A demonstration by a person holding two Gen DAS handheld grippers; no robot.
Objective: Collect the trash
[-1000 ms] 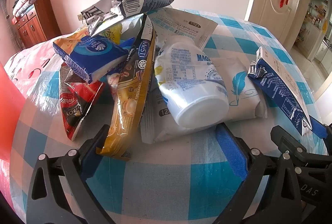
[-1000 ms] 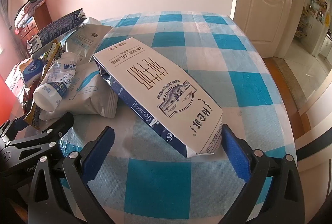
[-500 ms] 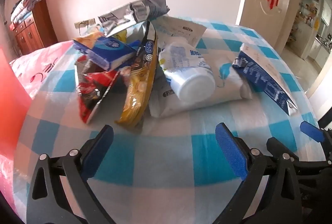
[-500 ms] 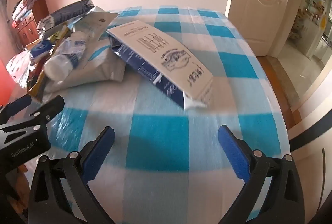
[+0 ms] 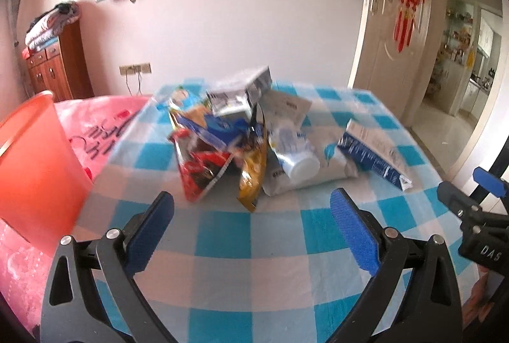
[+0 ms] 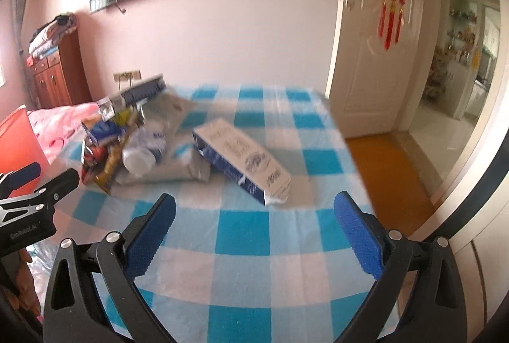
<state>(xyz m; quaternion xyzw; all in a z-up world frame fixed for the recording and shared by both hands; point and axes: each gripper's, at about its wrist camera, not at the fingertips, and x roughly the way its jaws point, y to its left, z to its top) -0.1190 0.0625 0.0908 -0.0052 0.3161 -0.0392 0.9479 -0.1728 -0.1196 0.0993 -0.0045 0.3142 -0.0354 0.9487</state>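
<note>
- Trash pile on checked table, blurred; labels unreadable.
- Milk carton just right of pile.
- Orange bin left of pile, cut off.
- Left gripper, right gripper: fingers wide, empty, short of pile.

Your right gripper hangs over the blue-checked tablecloth with its jaws spread wide and nothing between them. Ahead of it lies the blue-and-white carton, its far end resting on the white pouch. The white bottle lies on that pouch. Your left gripper shows at the left edge.
</note>
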